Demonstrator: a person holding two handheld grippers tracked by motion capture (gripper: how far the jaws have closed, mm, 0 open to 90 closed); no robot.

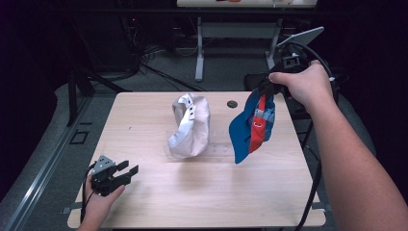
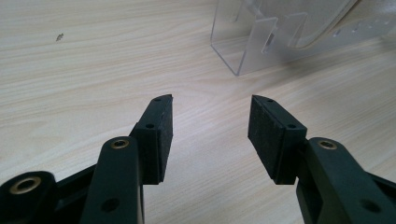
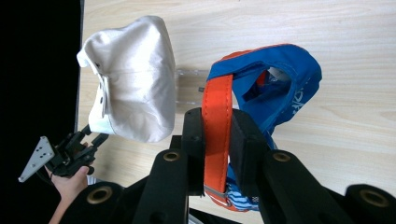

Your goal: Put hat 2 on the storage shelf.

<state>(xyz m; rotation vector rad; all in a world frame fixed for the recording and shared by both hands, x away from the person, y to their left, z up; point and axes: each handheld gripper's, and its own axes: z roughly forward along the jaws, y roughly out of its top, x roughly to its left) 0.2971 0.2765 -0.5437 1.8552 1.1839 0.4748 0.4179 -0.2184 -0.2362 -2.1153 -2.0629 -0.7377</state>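
A blue cap with an orange strap (image 1: 252, 126) hangs in the air over the right part of the table. My right gripper (image 1: 266, 86) is shut on it, and the right gripper view shows the black pads pinching the orange strap (image 3: 216, 126) of the blue cap (image 3: 285, 79). A cream cap (image 1: 190, 125) sits on a clear plastic stand (image 1: 219, 149) at the table's middle; it appears as the cream cap (image 3: 130, 88) in the right gripper view too. My left gripper (image 1: 126, 174) rests near the front left corner, open, with bare wood between its pads (image 2: 163, 135).
The clear stand (image 2: 261, 37) rises just beyond the left gripper's jaws. A small dark round hole (image 1: 232, 104) marks the wooden tabletop (image 1: 202, 192) at the back. Table legs and cables stand on the grey floor behind the table.
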